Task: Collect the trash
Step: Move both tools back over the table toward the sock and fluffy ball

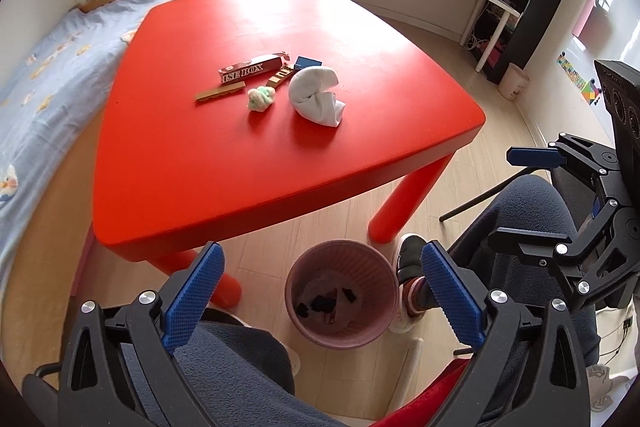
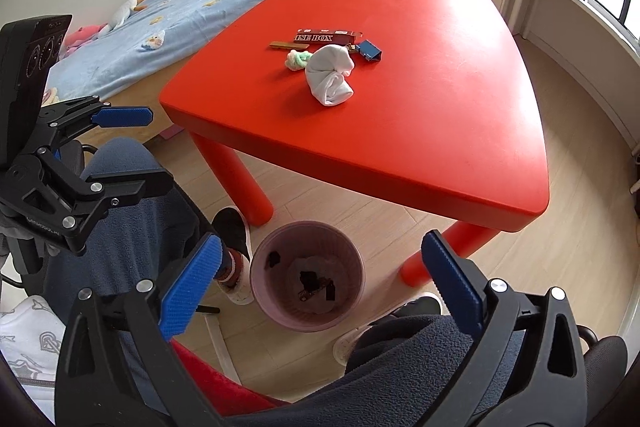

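Trash lies in a small cluster near the middle of the red counter (image 1: 200, 163): a dark red carton (image 1: 250, 68) printed "ISE BOX", a flat tan strip (image 1: 220, 92) in front of it, a crumpled green-and-white wad (image 1: 261, 97), a rolled white cloth (image 1: 316, 95) and a small blue box (image 1: 308, 62) behind the cloth. Between the carton and the cloth sits a small brown-and-gold piece (image 1: 280, 75); what it is cannot be told. The wad and the cloth lie just beside each other, apart from the strip.

On the wooden floor, below the counter's near edge, stands a pink ribbed wastebasket (image 1: 298, 271) with a few dark scraps (image 1: 320, 303) at its bottom.

Left hand-held gripper (image 1: 320, 291) hangs above the wastebasket with its blue-padded jaws spread wide and nothing between them. Right hand-held gripper (image 2: 320, 287) likewise points down at the wastebasket (image 2: 264, 259), jaws wide and empty. Each one shows at the edge of the other's view.

Below them are a person's knees in dark blue fleece trousers (image 1: 240, 371) and a dark shoe (image 1: 412, 255) next to the wastebasket. A bed (image 1: 44, 83) with a pale blue cover stands along the counter's far side.
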